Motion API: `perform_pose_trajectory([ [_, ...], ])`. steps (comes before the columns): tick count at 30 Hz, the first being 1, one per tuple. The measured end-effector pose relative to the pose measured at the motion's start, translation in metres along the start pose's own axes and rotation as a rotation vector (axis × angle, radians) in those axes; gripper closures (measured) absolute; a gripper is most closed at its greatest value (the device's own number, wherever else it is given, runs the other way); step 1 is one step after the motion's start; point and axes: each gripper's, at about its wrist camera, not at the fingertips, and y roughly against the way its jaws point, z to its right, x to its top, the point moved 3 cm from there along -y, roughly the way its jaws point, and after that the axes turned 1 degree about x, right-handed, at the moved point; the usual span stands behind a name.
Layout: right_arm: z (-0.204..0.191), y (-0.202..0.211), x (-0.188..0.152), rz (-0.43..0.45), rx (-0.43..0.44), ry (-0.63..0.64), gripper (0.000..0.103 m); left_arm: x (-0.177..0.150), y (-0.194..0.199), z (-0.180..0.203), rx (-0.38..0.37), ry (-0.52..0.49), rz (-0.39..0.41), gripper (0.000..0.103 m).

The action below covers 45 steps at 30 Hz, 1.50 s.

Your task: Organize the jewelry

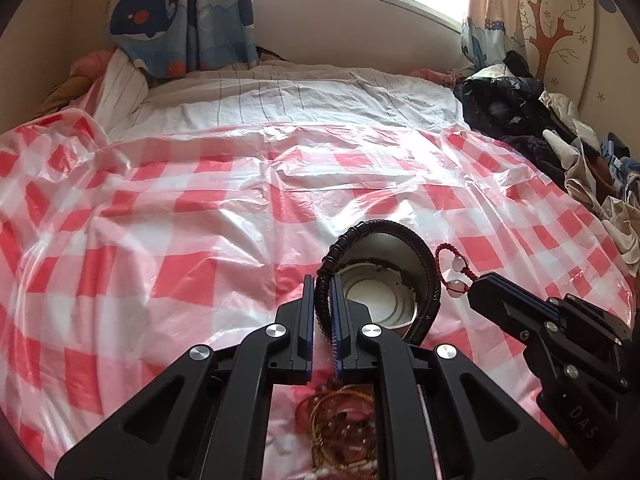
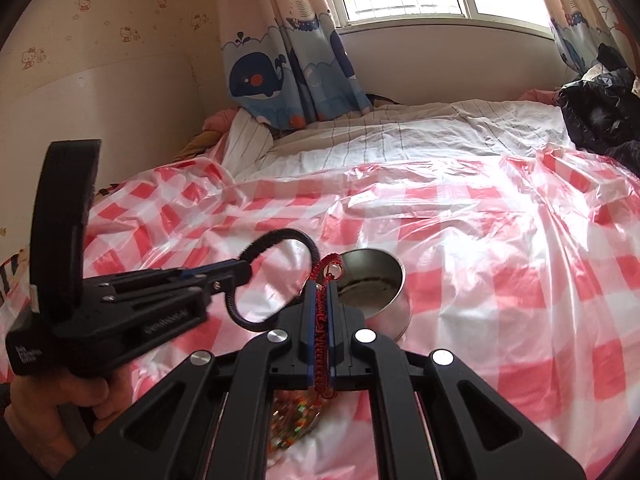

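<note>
Tin (image 1: 384, 280) sits on the plastic sheet (image 1: 200, 200) over the bed (image 1: 280, 100), near centre. Left gripper (image 1: 322, 304) holds the bracelet (image 1: 400, 236) just above the tin's rim; right gripper (image 2: 319, 308) w/ beaded cord (image 2: 326, 270) is beside it, to the right. Jewelry pile (image 1: 344, 432) lies nearer — under the left gripper. Clothes heap (image 1: 520, 120) far right, curtain (image 1: 180, 20) far left.

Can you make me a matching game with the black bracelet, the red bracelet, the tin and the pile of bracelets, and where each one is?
Things:
1. black bracelet
2. red bracelet
3. tin
4. pile of bracelets

Places:
A. standing open on the checked sheet
B. pinched in the right tool
C. lying on the sheet under the left tool
D. pinched in the left tool

Pairs: 1-D, 2-B, 3-A, 4-C
</note>
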Motion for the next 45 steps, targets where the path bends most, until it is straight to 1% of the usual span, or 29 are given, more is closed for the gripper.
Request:
perform_pose_trajectory([
  [2,0.005,-0.013,0.005,-0.01,-0.007,0.003,0.098,0.006,-0.024,0.008,-0.01,-0.019,-0.034,0.096],
  [3,0.008,-0.02,0.007,-0.016,-0.01,0.002,0.098,0.007,-0.035,0.011,-0.017,-0.032,-0.057,0.093],
  [5,0.013,-0.039,0.008,-0.054,-0.015,0.0,0.097,0.006,-0.052,0.014,0.004,-0.058,-0.09,0.091],
  [7,0.023,-0.062,0.004,-0.122,-0.02,-0.024,0.096,0.004,-0.054,0.009,0.013,-0.064,-0.101,0.083],
  [8,0.027,-0.066,0.002,-0.139,-0.023,-0.038,0.095,0.002,-0.049,0.005,0.028,-0.072,-0.094,0.082],
  [9,0.031,-0.068,0.0,-0.147,-0.026,-0.054,0.092,0.0,-0.044,0.0,0.041,-0.077,-0.089,0.079],
  [10,0.032,-0.065,0.0,-0.145,-0.034,-0.059,0.079,-0.003,-0.038,-0.006,0.048,-0.077,-0.092,0.076],
  [11,0.032,-0.061,0.0,-0.138,-0.04,-0.06,0.072,-0.006,-0.032,-0.012,0.045,-0.075,-0.096,0.075],
  [12,0.032,-0.053,0.001,-0.125,-0.041,-0.063,0.067,-0.012,-0.023,-0.018,0.042,-0.075,-0.102,0.075],
  [14,0.032,-0.035,-0.001,-0.117,-0.03,-0.078,0.067,-0.024,-0.009,-0.027,0.033,-0.073,-0.116,0.075],
  [16,0.031,-0.013,-0.012,-0.119,-0.02,-0.095,0.065,-0.043,0.006,-0.033,-0.004,-0.067,-0.136,0.074],
  [19,0.026,0.012,-0.035,-0.136,-0.017,-0.1,0.064,-0.069,0.015,-0.036,-0.058,-0.036,-0.158,0.074],
  [21,0.022,0.022,-0.047,-0.138,-0.013,-0.11,0.063,-0.081,0.013,-0.032,-0.067,-0.038,-0.168,0.073],
  [24,0.017,0.024,-0.054,-0.138,-0.006,-0.117,0.06,-0.086,0.003,-0.024,-0.062,-0.067,-0.166,0.073],
  [27,0.013,0.015,-0.056,-0.159,-0.001,-0.111,0.06,-0.082,0.001,-0.014,-0.039,-0.13,-0.126,0.072],
  [28,0.012,0.012,-0.057,-0.166,-0.002,-0.108,0.06,-0.08,0.0,-0.011,-0.033,-0.15,-0.115,0.07],
  [30,0.01,0.008,-0.059,-0.179,-0.002,-0.103,0.059,-0.076,-0.005,-0.005,-0.011,-0.191,-0.102,0.069],
  [32,0.008,0.006,-0.061,-0.186,-0.005,-0.098,0.057,-0.074,-0.009,0.001,-0.011,-0.224,-0.107,0.07],
  [34,0.008,0.004,-0.063,-0.199,-0.007,-0.097,0.055,-0.074,-0.008,0.005,-0.008,-0.248,-0.104,0.096],
  [36,0.009,0.001,-0.065,-0.215,-0.006,-0.1,0.055,-0.069,0.002,0.005,-0.026,-0.242,-0.084,0.101],
  [39,0.005,-0.004,-0.069,-0.247,0.014,-0.087,0.055,-0.054,0.026,-0.005,-0.112,-0.165,-0.043,0.101],
  [40,0.002,-0.006,-0.07,-0.254,0.021,-0.076,0.055,-0.05,0.033,-0.009,-0.128,-0.143,-0.029,0.101],
  [42,-0.006,-0.009,-0.073,-0.266,0.027,-0.046,0.055,-0.046,0.043,-0.019,-0.145,-0.11,-0.011,0.101],
  [45,-0.014,-0.013,-0.078,-0.284,0.019,-0.007,0.055,-0.045,0.045,-0.033,-0.17,-0.054,-0.018,0.101],
])
